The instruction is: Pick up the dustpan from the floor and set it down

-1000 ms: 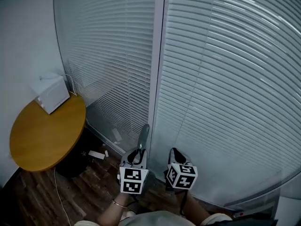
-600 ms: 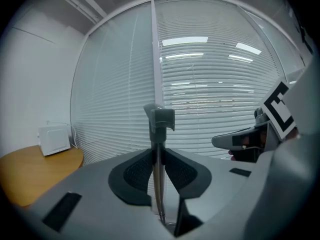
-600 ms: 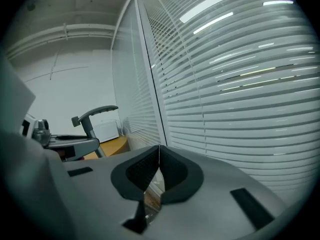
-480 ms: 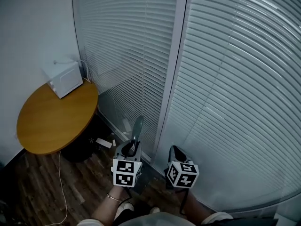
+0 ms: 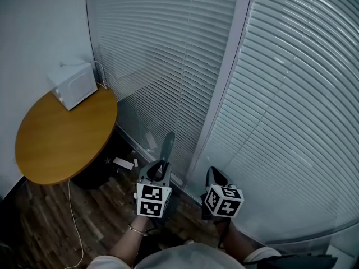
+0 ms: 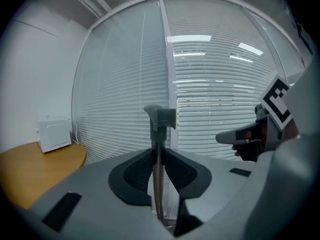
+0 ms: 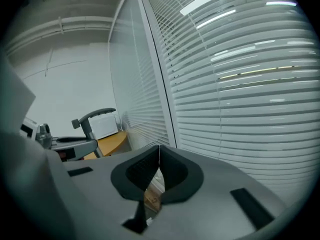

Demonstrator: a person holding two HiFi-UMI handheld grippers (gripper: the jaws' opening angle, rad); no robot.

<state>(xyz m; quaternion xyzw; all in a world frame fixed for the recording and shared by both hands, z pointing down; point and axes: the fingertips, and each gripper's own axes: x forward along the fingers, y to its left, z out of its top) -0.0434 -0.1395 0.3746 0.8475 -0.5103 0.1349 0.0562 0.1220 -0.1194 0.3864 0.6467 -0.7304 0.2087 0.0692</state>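
Left claw [image 6: 158, 156] is clamped on the dustpan handle [image 6: 159, 120]: thin grey shaft pinched between both pads, grip end sticking up above the jaws. In the head view the handle rises roughly upright out of the claw, leaning slightly right. It stands in front of the blinds [image 5: 291, 94], just left of the window post [image 5: 224, 88]. The pan end is below the claw and shows in no view, so I can't tell if it touches the floor [image 5: 45, 228].

Right claw [image 7: 159, 151] is closed, tips touching, nothing between them. It sits just beside the left one, on its right, not touching it. Both point toward the blinds.

Surroundings:
- Round wooden tabletop [image 5: 56, 144] at left against the wall, with a white box [image 5: 73, 84] on its far edge near the corner.
- White cable [image 5: 73, 217] trails across the dark wood floor below the tabletop's near edge.
- Paper scrap [image 5: 123, 163] lies on the floor between the tabletop and the left claw, near the foot of the blinds
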